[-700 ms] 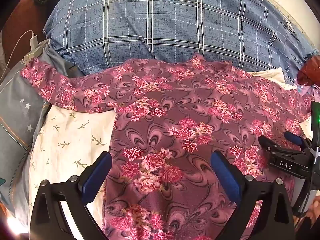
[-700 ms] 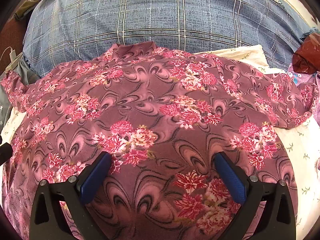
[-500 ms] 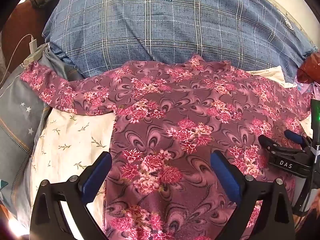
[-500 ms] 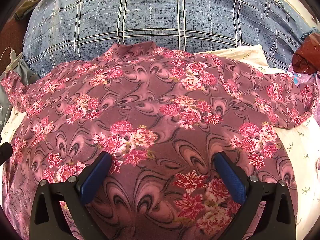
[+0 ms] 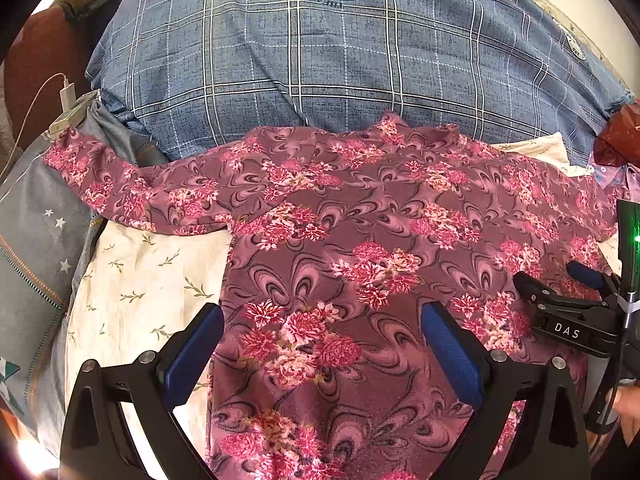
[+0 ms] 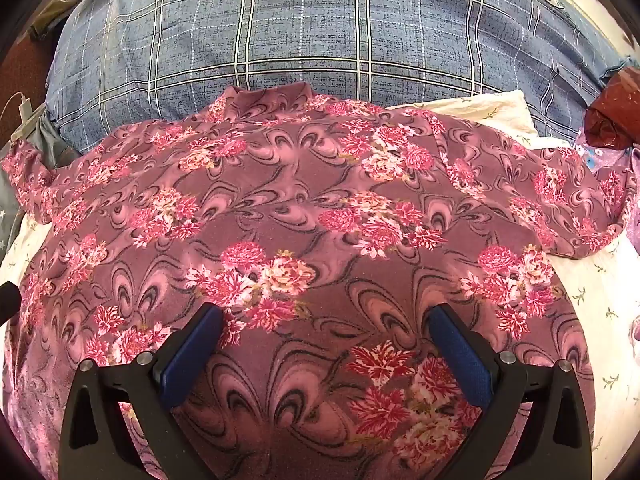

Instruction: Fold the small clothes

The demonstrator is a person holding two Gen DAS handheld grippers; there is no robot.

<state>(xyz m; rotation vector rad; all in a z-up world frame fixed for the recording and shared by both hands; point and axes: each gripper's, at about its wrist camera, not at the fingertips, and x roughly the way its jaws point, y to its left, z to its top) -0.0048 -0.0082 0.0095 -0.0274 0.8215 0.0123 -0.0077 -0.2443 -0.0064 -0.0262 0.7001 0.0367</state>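
A mauve floral top [image 5: 360,240] lies spread flat on a cream leaf-print sheet [image 5: 140,280], its collar toward the blue pillow and both sleeves stretched out sideways. My left gripper [image 5: 322,332] hovers open over the top's left half, near its side edge, with nothing between the blue pads. My right gripper [image 6: 326,334] is open too, above the top [image 6: 320,208] at its lower middle. In the left wrist view the right gripper [image 5: 568,296] shows at the right edge, above the cloth. The hem is hidden below both views.
A large blue plaid pillow [image 5: 320,64] fills the far side. A grey star-print cloth [image 5: 36,232] and a white charger with cable [image 5: 68,96] lie at the left. A dark red bag [image 6: 616,116] and purple floral fabric [image 6: 600,156] sit at the right.
The left wrist view has drifted slightly, so the top sits a little to the left and lower. The right gripper has not moved. Both stay open.
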